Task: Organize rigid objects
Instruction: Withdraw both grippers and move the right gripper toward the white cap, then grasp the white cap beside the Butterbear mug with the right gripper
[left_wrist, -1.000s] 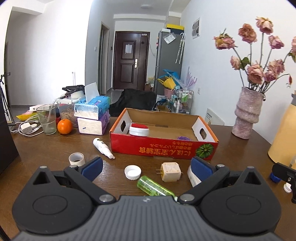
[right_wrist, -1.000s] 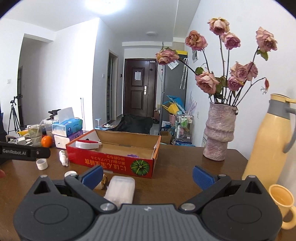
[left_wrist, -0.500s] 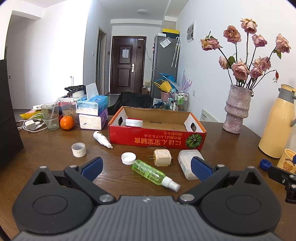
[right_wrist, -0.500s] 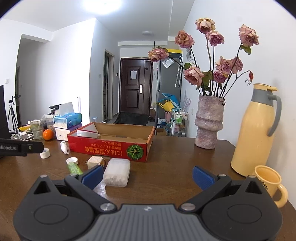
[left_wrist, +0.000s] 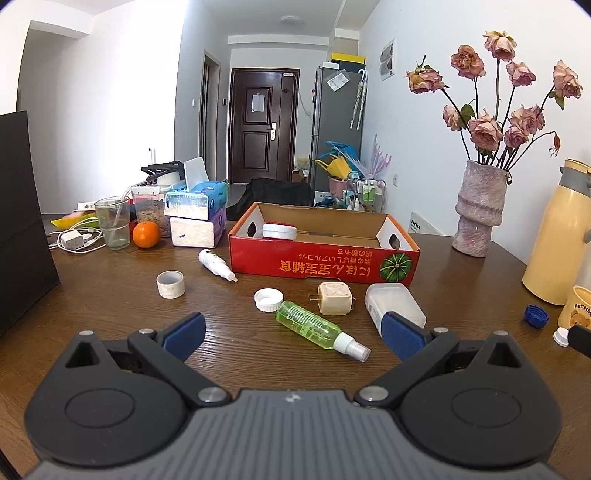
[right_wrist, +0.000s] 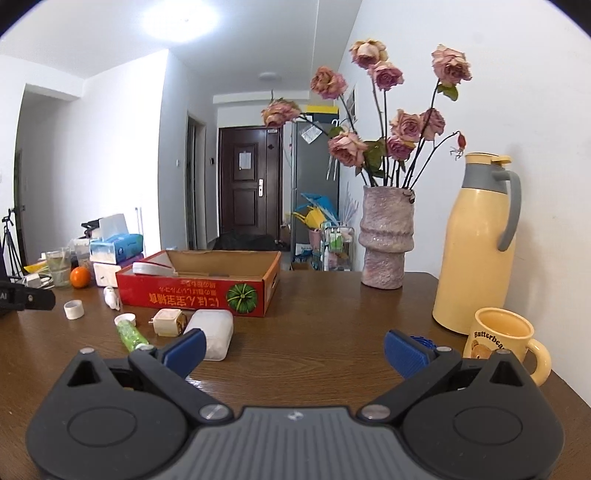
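Wooden counter (left_wrist: 110, 317) carries, from the left, a white tape roll (left_wrist: 170, 284), a small white bottle (left_wrist: 215, 264) lying by the red cardboard box (left_wrist: 321, 263), a white cap (left_wrist: 268, 300), a green spray bottle (left_wrist: 317, 328) on its side, a beige plug adapter (left_wrist: 334, 298) and a translucent white case (left_wrist: 393, 306). Both tools hang over the counter with jaws apart and nothing between them: the left hand-held gripper (left_wrist: 293, 334) faces the spray bottle, and the right hand-held gripper (right_wrist: 293, 349) has a yellow mug (right_wrist: 504, 341) just to its right.
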